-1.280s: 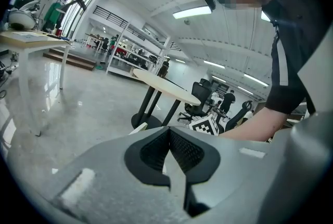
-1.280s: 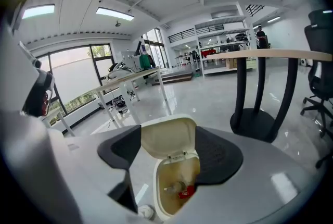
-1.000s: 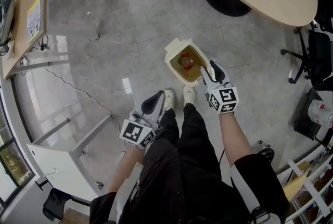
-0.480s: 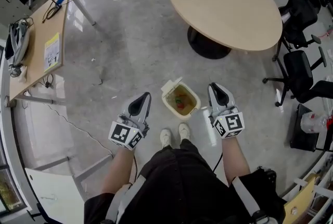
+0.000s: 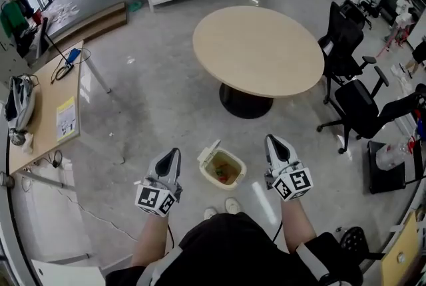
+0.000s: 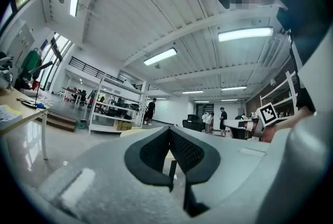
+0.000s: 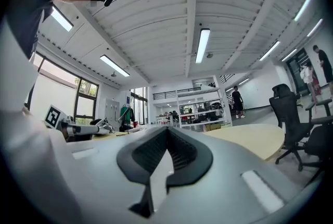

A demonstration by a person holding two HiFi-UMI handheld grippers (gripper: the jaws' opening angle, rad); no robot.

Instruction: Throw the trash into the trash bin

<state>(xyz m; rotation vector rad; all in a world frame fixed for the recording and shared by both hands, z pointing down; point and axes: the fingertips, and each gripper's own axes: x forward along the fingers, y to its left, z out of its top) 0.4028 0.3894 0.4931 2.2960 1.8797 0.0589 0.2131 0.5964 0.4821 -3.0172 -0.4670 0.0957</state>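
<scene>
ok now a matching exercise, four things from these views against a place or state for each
Things:
1. trash bin
2. round table
3. right claw
4. desk

Place or state:
a. shut, nothing in it
b. along the left edge of the head view
c. on the floor, lid open
d. past the trash bin, top bare

Pairs: 1-c, 2-d, 3-a, 4-b

The head camera looks steeply down from overhead onto the floor (image 5: 153, 98), with the left gripper (image 5: 172, 159) and right gripper (image 5: 274, 145) near and the round table (image 5: 256, 48) farther off. Each gripper camera sits close behind its own jaws, facing level across the room. All three views take in the far shelving (image 6: 112, 113).
</scene>
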